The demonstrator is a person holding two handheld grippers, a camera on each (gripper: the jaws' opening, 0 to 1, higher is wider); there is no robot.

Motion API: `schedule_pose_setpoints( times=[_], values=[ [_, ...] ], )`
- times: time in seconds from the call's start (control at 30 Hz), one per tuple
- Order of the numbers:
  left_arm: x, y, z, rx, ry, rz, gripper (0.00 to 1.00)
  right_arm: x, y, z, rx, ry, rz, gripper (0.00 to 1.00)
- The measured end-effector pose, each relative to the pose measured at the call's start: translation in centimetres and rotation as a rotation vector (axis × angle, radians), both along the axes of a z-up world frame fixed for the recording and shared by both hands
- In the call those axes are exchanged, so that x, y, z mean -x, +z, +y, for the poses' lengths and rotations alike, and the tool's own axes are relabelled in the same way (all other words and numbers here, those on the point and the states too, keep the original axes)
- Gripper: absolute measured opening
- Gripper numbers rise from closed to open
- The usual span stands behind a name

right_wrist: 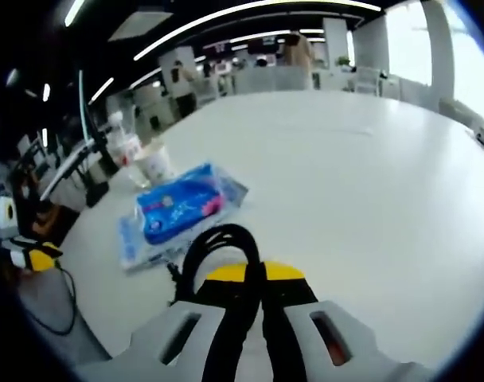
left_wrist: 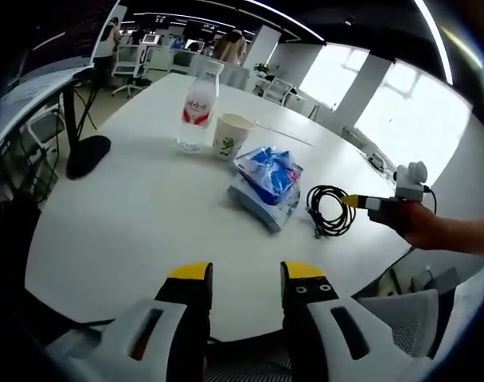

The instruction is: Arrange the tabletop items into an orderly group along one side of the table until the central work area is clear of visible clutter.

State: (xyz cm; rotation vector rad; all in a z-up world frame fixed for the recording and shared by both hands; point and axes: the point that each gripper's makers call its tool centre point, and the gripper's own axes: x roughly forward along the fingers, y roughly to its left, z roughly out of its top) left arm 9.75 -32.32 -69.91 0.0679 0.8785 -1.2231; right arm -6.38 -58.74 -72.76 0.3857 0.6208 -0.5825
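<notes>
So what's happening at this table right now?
A person is tidying a white table with two handheld grippers. The right gripper is shut on a coiled black cable beside the blue tissue pack. The left gripper hovers open at the table's near edge. A water bottle and paper cup stand together beyond.

The words on the bottle [left_wrist: 199, 102] label are too small to read. The cable [right_wrist: 218, 248] loop is partly hidden behind the right gripper [right_wrist: 255, 274].
</notes>
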Motion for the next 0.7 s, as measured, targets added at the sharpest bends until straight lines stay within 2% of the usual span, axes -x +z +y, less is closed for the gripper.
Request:
schedule_pose_setpoints(
  times=[0.4,0.7],
  values=[
    [0.1,0.0,-0.1,0.001,-0.004,-0.002,0.32,3.0,-0.9,-1.0,-0.035,-0.116,-0.004,0.02],
    [0.2,-0.1,-0.1,-0.002,-0.005,-0.001,0.32,3.5,-1.8,-1.0,-0.061,-0.156,0.017,0.03]
  ],
)
